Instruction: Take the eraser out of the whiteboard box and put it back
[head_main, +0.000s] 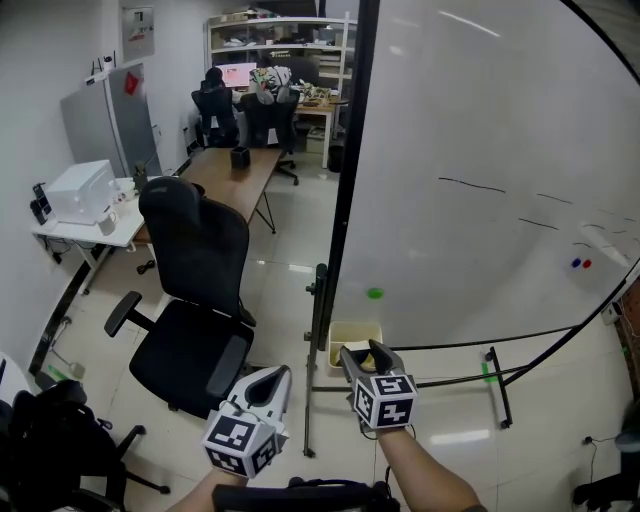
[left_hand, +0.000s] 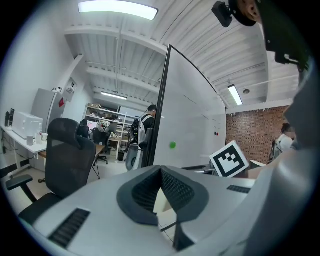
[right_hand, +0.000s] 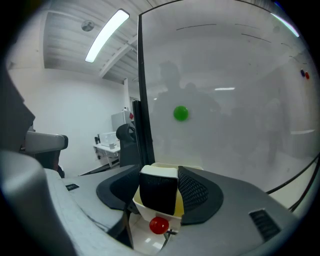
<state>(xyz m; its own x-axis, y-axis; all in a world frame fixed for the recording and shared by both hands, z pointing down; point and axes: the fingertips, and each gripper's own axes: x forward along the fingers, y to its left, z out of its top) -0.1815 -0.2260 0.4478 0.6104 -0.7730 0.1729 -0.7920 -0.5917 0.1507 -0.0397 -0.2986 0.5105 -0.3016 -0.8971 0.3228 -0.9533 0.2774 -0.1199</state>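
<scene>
- The right gripper (head_main: 360, 356) is clenched on the eraser (right_hand: 159, 192); both mesh pads press on its two sides, and the block stands upright between them.
- The eraser looks light and a little soft. The dark felt face can give under pressure, so I think a moderate squeeze is enough. The present hold on the two firm side faces seems good, because the felt is left free.
- It is a small block with a cream top and a black felt face turned toward the gripper's camera.
- The eraser sits at the mouth of the whiteboard box (right_hand: 143, 211), a pale open box just under and ahead of the jaws. I cannot tell if its lower end is already inside.
- A red ball (right_hand: 159, 225) lies in the box, directly below the eraser.
- Ahead of the right jaws rises the whiteboard (right_hand: 235, 100) with a green magnet (right_hand: 181, 113).
- The left gripper (left_hand: 161, 172) has its jaws closed together on nothing, beside the right one.
</scene>
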